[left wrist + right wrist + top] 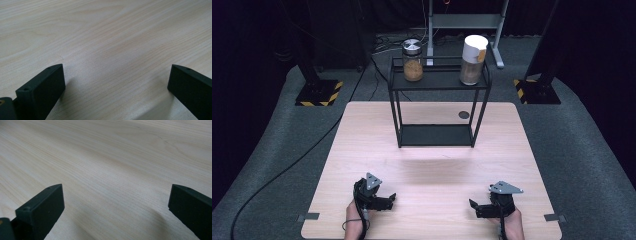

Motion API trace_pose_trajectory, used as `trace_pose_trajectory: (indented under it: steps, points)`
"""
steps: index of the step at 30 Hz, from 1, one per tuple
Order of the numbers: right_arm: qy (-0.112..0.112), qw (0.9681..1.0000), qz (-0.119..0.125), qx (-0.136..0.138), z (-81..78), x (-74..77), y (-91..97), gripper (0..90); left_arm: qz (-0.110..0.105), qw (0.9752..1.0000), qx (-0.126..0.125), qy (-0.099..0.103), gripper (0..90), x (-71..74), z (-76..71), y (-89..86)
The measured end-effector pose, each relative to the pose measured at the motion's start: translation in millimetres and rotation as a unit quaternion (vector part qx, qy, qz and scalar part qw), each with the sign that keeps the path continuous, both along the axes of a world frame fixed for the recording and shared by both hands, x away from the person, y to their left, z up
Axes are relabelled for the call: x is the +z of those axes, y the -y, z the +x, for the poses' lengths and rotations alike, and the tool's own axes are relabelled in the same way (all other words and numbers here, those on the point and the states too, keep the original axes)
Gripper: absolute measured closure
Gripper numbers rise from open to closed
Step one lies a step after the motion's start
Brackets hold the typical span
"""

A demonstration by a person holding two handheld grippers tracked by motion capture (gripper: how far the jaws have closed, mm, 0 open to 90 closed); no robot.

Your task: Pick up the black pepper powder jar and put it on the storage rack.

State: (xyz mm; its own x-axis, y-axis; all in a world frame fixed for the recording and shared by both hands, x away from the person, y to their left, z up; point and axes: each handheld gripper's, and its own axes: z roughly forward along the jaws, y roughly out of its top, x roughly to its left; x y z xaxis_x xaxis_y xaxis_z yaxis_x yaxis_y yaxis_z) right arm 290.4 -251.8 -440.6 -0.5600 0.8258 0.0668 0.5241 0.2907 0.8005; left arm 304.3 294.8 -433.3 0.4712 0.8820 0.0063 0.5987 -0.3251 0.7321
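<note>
My two grippers rest low in the frame on the wooden table (432,165), close to its near edge. My left gripper (384,200) sits at the lower left and my right gripper (477,207) at the lower right, well apart, their jaws turned in toward each other. Between them and in front of them the tabletop is bare wood, so there is open room across the whole middle of the frame. In the left gripper view my left gripper (115,82) has its jaws spread wide, with only wood grain between them. The right gripper view shows the same of my right gripper (116,202): jaws wide, nothing held.

The nearest things stand far from both grippers, in the upper middle of the frame. A black wire shelf (438,135) stands at the far side of the table. On its top level are two jars: a glass jar (412,61) with a metal lid at the left, holding something brown, and a jar with a white lid (473,60) at the right. A small dark round spot (464,114) lies on the table just right of the shelf.
</note>
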Motion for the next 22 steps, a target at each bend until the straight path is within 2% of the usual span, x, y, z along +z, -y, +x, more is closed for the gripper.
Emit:
trace_pose_trajectory:
  steps: [13, 22]
  points:
    - [0.001, 1.0000, 0.000, -0.007, -0.7, -0.3, -1.1, 0.0, 0.000, 1.0000, -0.002, 0.000, 0.7, 0.0, 0.1, -0.2]
    - [0.000, 0.9997, -0.023, -0.014, -0.9, 2.4, -10.2, 0.0, 0.000, 1.0000, 0.000, 0.000, 0.7, 0.0, -0.3, 0.4]
